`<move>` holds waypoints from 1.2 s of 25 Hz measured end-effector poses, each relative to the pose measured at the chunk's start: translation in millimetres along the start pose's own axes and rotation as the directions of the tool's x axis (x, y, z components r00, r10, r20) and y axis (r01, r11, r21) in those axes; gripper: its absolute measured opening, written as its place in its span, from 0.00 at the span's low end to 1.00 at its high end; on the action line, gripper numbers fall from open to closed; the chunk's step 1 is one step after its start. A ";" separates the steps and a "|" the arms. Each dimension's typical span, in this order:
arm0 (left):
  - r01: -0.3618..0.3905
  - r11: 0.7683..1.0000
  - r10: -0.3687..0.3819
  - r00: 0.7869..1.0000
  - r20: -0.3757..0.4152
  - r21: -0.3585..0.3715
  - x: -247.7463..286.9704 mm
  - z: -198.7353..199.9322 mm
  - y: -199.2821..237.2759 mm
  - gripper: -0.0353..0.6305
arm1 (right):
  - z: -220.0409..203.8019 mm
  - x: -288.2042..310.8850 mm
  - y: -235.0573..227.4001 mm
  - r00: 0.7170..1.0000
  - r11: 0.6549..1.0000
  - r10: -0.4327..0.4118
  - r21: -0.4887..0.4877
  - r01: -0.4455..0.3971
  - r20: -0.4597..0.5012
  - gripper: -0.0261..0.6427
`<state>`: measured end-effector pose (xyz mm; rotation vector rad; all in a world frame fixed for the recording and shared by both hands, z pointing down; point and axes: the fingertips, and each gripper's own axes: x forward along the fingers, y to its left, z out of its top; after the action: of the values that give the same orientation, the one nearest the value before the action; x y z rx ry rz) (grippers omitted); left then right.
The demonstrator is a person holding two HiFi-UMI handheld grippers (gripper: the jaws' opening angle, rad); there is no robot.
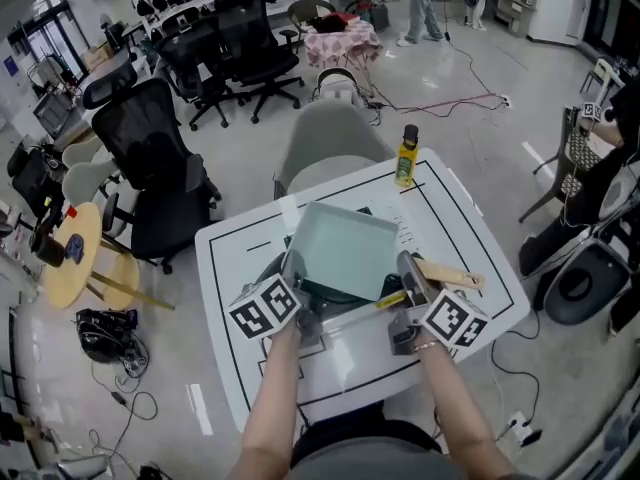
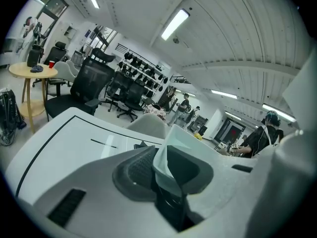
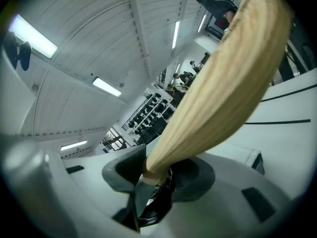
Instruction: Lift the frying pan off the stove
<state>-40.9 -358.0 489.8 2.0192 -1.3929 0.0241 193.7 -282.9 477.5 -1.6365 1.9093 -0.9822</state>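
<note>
Centre frame: my left tool [image 1: 293,266] is clamped on the left rim of the pale teal frying pan [image 1: 345,251]. My right tool [image 1: 408,268] is clamped on its wooden handle [image 1: 452,274], right of the pan. The pan is tilted above the dark stove [image 1: 335,295], mid-desk [image 1: 240,268]; I cannot tell whether they touch. A yellow bottle [image 1: 406,158] stands at the desk's top edge.

L gripper [image 1: 293,268] & R gripper [image 1: 409,268]: light-grey plastic, dark-grey pads [image 2: 133,170], b/w marker cubes [image 1: 265,306]; forearms [image 1: 275,398] bare.
</note>
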 end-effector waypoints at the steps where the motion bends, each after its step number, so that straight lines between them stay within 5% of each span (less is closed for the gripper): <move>1: 0.002 1.000 -0.002 1.000 0.007 0.003 -1.9 1.6 -1.6 0.17 | 1.0 -1.3 1.2 1.000 1.000 0.002 -0.003 -0.002 0.001 0.28; 30: 0.064 0.996 -0.074 0.983 0.167 0.062 -69.7 37.1 -57.0 0.17 | 43.4 -54.0 55.1 0.986 0.985 0.153 -0.090 -0.147 0.071 0.28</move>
<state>-36.1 -309.0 405.7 2.1567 -1.4384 -0.1436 199.7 -237.7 401.7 -1.5269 2.0127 -0.7761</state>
